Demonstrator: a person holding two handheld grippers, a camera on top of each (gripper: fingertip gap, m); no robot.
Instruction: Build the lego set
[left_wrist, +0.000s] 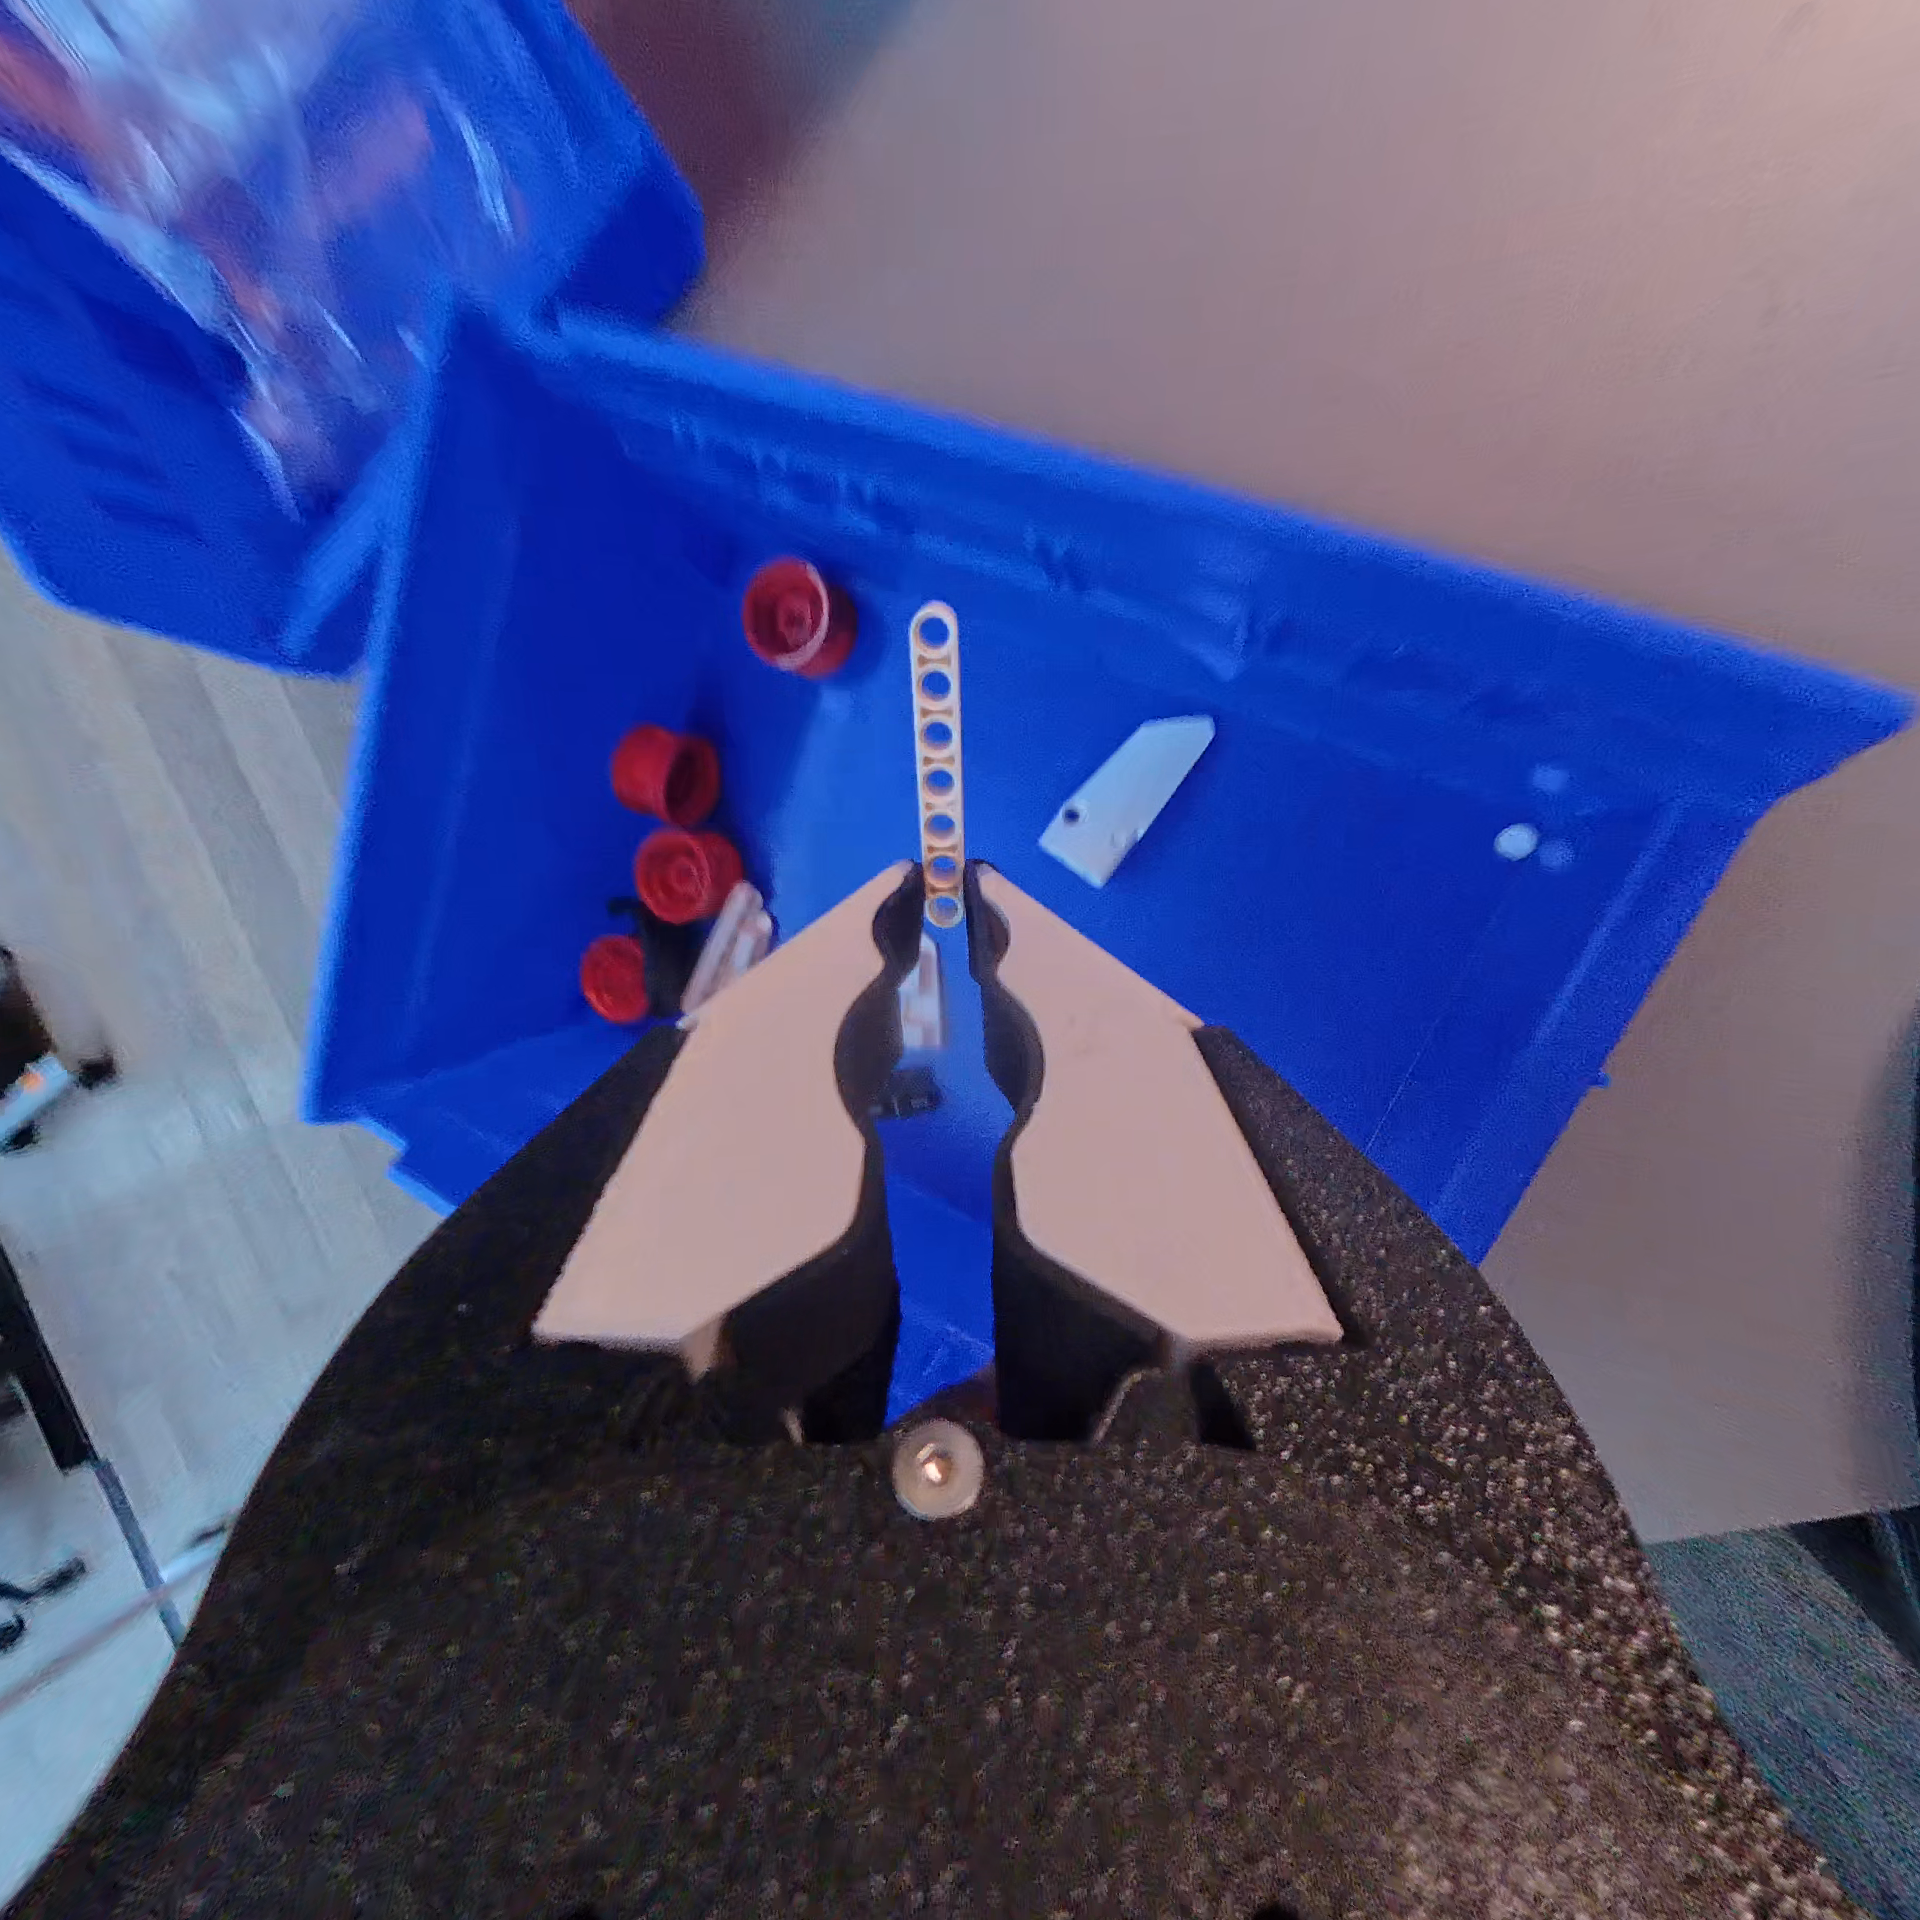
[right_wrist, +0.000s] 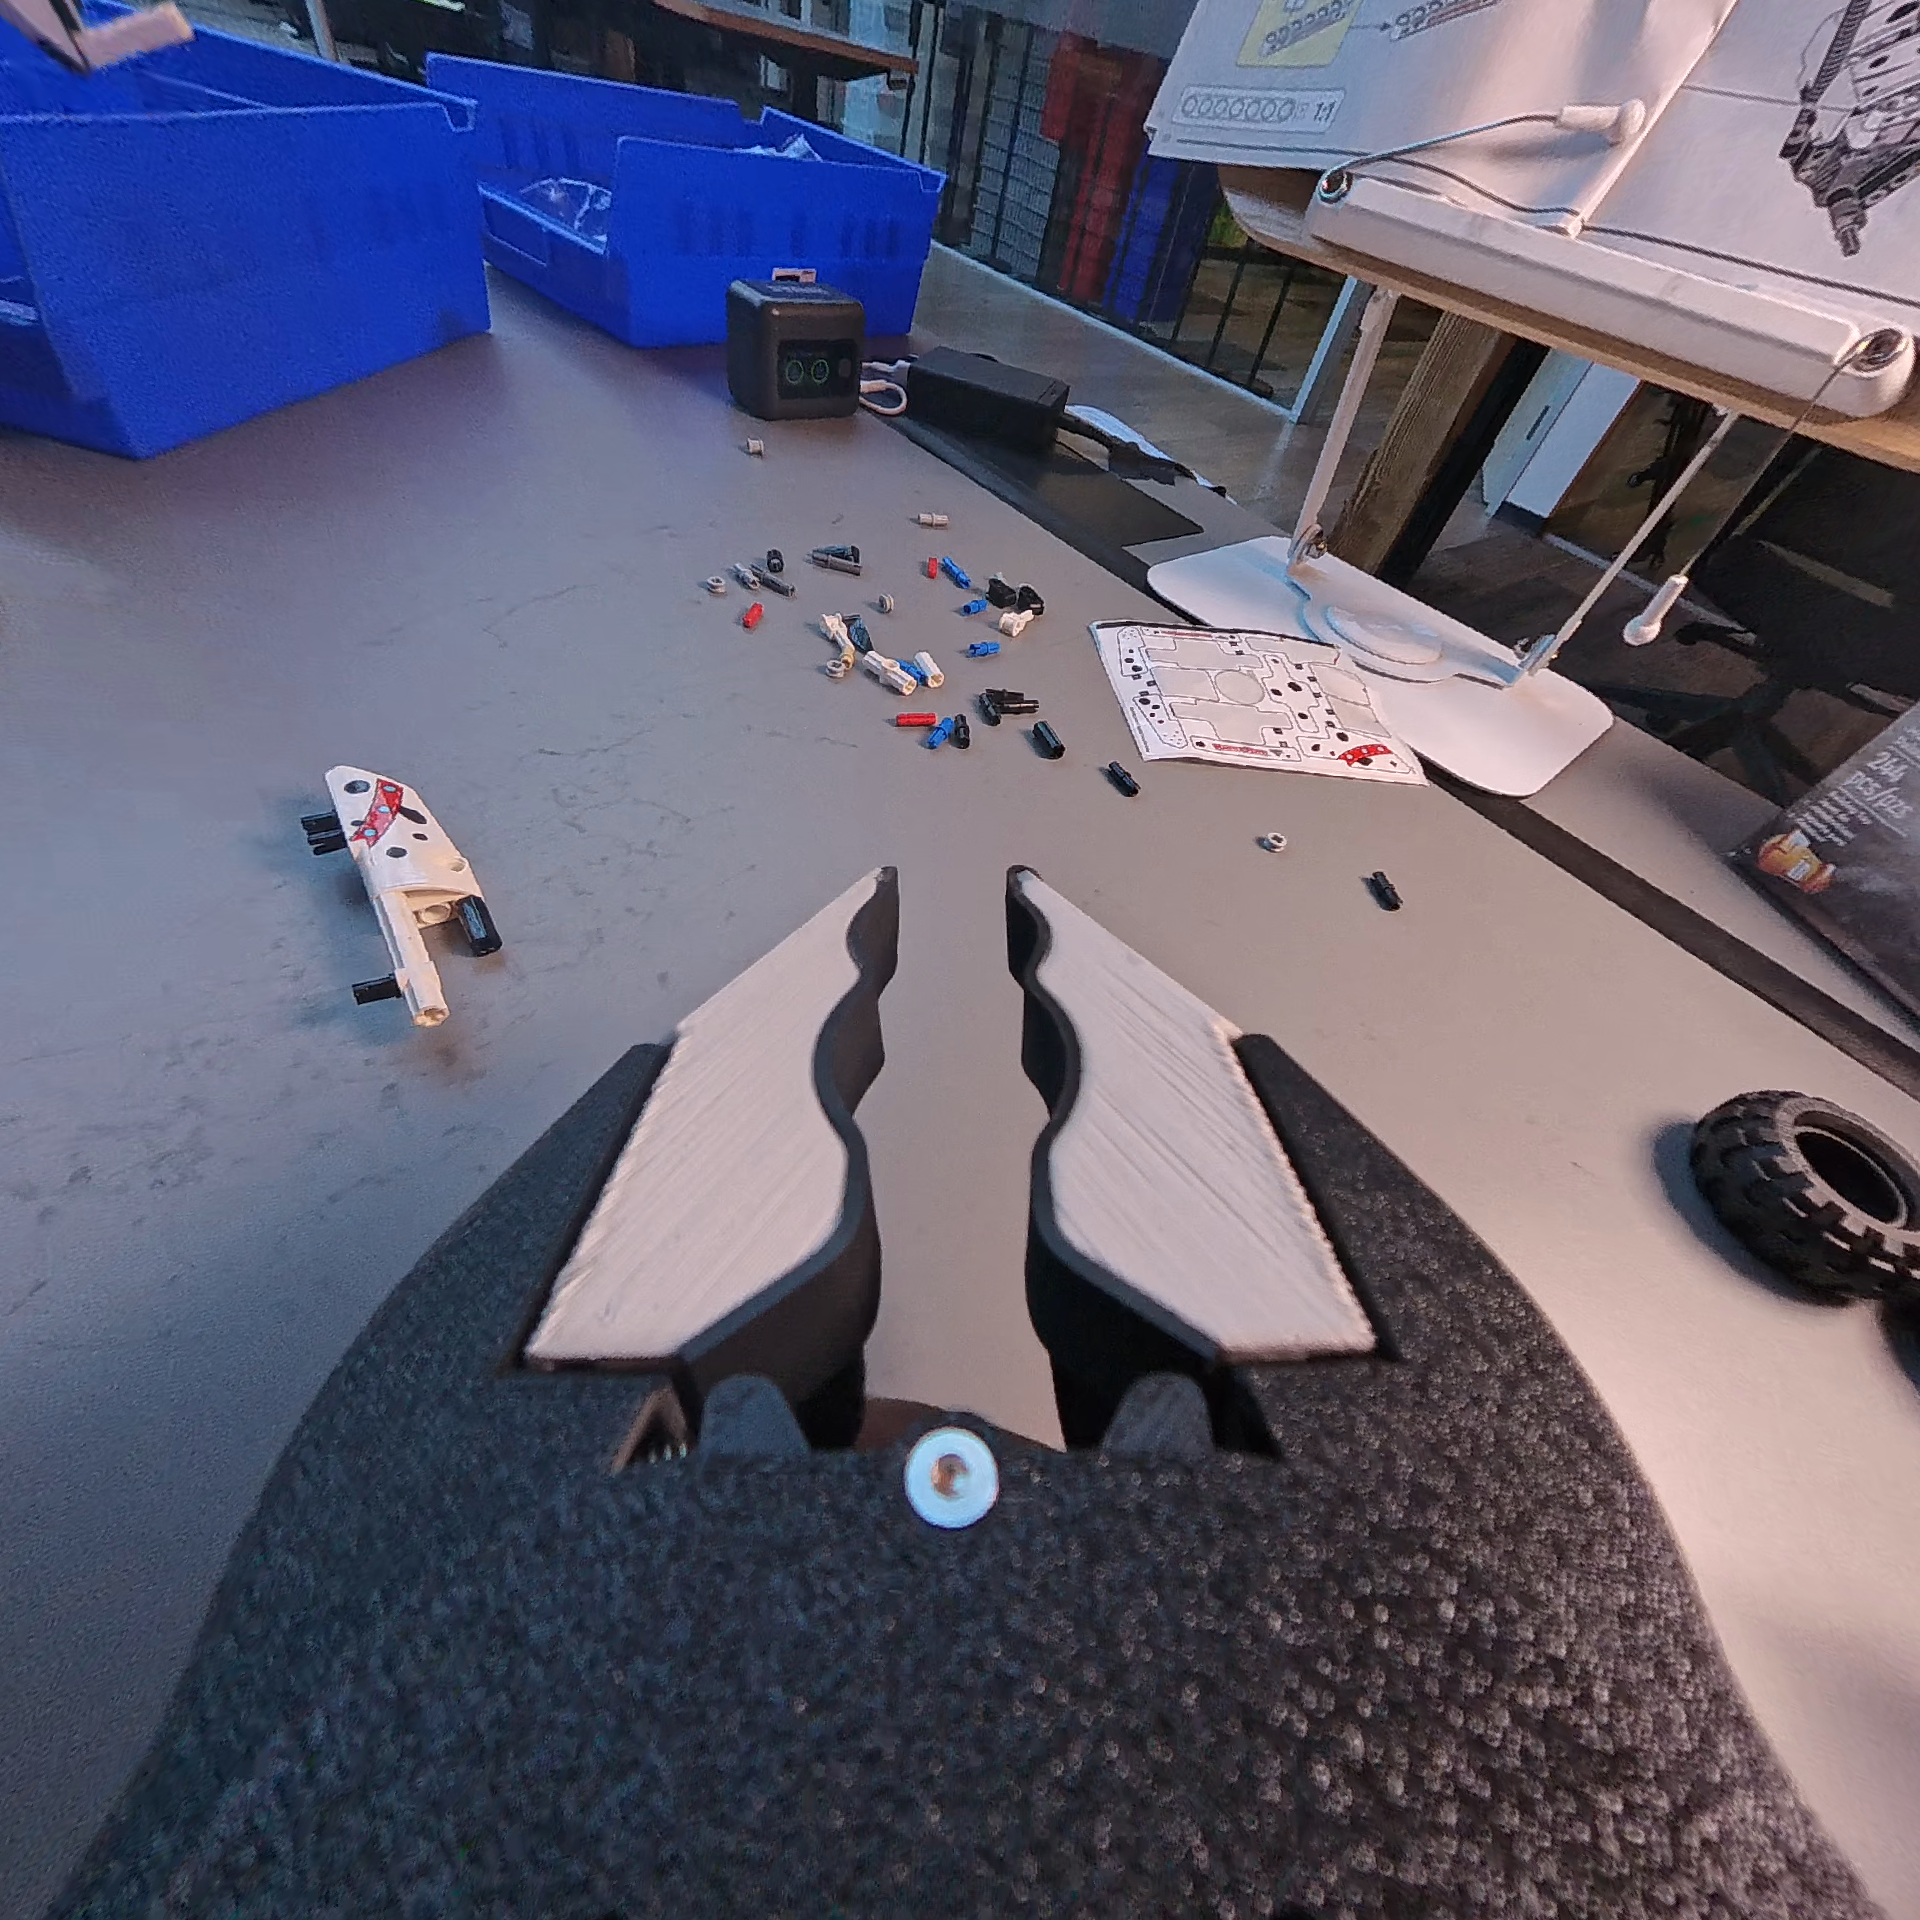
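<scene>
My left gripper (left_wrist: 943, 881) pinching white holed beam (left_wrist: 937, 750) over blue bin (left_wrist: 1351, 935), red wheel hubs (left_wrist: 665, 774) at 10 o'clock. My right gripper (right_wrist: 951, 875) narrowly parted, empty, above table (right_wrist: 260, 1143).

Both grippers, left (left_wrist: 943, 878) and right (right_wrist: 951, 878), are showing black pebbled bodies, pale wavy-edged fingers (right_wrist: 727, 1143), and a silver screw (right_wrist: 950, 1477) at lower centre.

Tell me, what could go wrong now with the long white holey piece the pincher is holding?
1. The left gripper pinches the white beam only at its bottom end, so it might swivel or slip back into the blue bin.
2. The left view is blurry, suggesting fast movement; the beam could bump the bin's wall.
</scene>
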